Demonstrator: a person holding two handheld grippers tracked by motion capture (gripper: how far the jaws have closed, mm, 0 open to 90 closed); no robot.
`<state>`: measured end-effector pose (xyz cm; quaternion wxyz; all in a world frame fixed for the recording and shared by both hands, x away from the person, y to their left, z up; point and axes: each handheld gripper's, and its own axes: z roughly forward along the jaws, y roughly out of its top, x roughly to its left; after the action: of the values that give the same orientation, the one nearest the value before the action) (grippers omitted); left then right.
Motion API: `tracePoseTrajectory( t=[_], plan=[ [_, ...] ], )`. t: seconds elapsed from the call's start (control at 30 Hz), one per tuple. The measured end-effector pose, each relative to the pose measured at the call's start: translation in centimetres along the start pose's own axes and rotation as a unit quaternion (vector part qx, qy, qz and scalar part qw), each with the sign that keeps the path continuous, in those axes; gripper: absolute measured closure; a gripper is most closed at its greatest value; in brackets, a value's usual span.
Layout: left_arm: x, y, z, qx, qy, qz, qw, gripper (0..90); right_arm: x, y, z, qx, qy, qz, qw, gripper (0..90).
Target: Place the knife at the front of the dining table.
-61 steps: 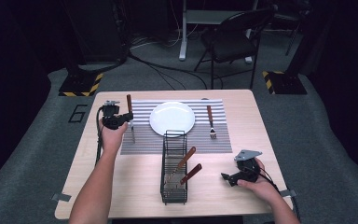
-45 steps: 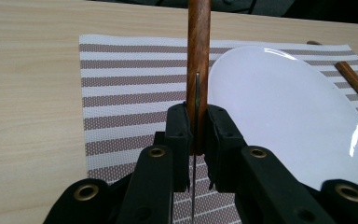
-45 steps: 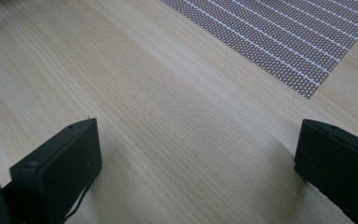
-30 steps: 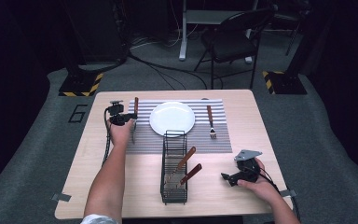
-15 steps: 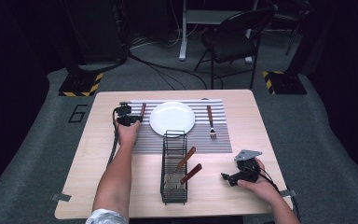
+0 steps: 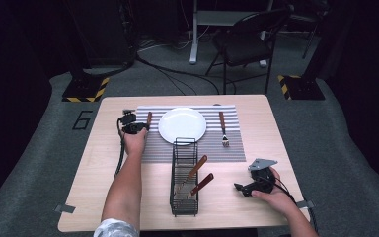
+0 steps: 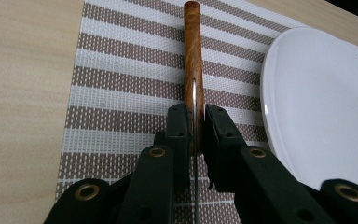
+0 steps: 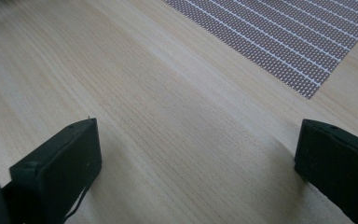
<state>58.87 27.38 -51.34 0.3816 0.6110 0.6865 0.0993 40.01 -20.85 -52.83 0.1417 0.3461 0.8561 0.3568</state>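
The left gripper (image 6: 137, 127) is clamping a wooden-handled knife (image 7: 192, 70) edge-up between its jaws, the handle pointing straight ahead over the striped placemat (image 7: 121, 84), just left of the white plate (image 6: 182, 125). Near the table's front right, the right gripper (image 6: 240, 188) is resting with jaws wide apart, holding nothing.

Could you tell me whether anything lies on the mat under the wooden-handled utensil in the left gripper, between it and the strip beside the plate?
Nothing visible does. The left gripper is shut on the wooden-handled utensil, which hangs over bare striped placemat. The white plate lies close beside it but not under it.
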Motion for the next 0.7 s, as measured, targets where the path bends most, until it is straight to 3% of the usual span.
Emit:
tracePoseTrajectory(
  t=[0.03,0.13,0.5,0.7],
  plan=[
    [0.0,-0.2,0.0,-0.007,-0.003,-0.009,0.9999,80.7,0.0,0.0,0.0,0.000,0.000,0.000,1.0000,0.0],
    [0.1,-0.2,0.0,-0.009,0.000,-0.004,0.9999,80.0,0.0,0.0,0.0,0.000,0.000,0.000,1.0000,0.0],
    [1.4,0.0,-1.1,-0.019,-0.011,-0.015,0.9997,64.9,0.0,0.0,0.0,0.000,0.001,0.000,1.0000,0.0],
    [1.7,0.1,-2.1,-0.026,-0.007,-0.009,0.9996,62.3,0.0,0.0,0.0,-0.001,0.002,-0.001,1.0000,0.0]
  ],
)
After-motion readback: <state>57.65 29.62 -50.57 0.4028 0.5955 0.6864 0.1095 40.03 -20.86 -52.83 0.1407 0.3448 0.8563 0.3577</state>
